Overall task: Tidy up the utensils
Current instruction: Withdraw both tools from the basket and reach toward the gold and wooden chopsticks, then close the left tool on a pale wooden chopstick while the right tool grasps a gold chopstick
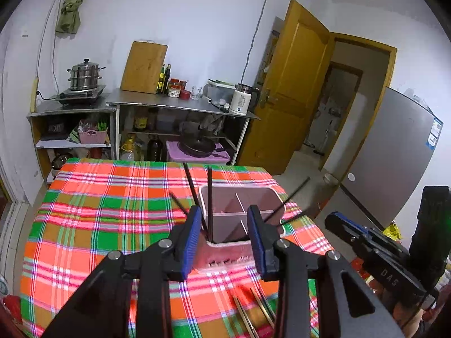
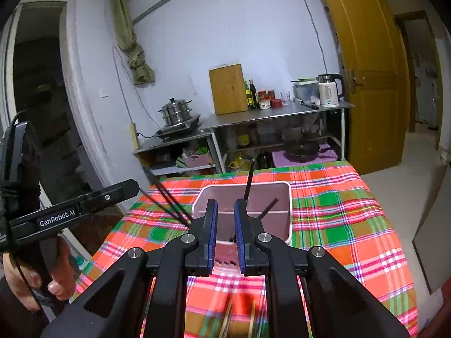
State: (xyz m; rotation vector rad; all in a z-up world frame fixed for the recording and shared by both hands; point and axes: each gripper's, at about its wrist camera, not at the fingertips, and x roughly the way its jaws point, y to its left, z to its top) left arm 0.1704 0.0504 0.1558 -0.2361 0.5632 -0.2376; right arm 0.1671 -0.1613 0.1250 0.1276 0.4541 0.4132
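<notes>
A pink utensil holder (image 1: pixel 239 217) with inner dividers stands on the plaid tablecloth (image 1: pixel 98 211). Several black chopsticks (image 1: pixel 209 197) lean out of it. My left gripper (image 1: pixel 225 219) is open and empty, its blue pads either side of the holder's near rim. In the right wrist view the same holder (image 2: pixel 282 194) has chopsticks (image 2: pixel 248 181) sticking up and leaning left. My right gripper (image 2: pixel 226 212) hovers over its near rim, jaws a narrow gap apart, nothing between them. More chopsticks (image 1: pixel 248 318) lie on the cloth below the grippers, blurred; they also show in the right wrist view (image 2: pixel 227 321).
The right gripper body (image 1: pixel 375 256) is at the right of the left view; the left one (image 2: pixel 73 211) is at the left of the right view. Behind the table stand a steel counter (image 1: pixel 180 104), steamer pot (image 1: pixel 84 74), kettle (image 1: pixel 242 98), door (image 1: pixel 290 90) and fridge (image 1: pixel 394 152).
</notes>
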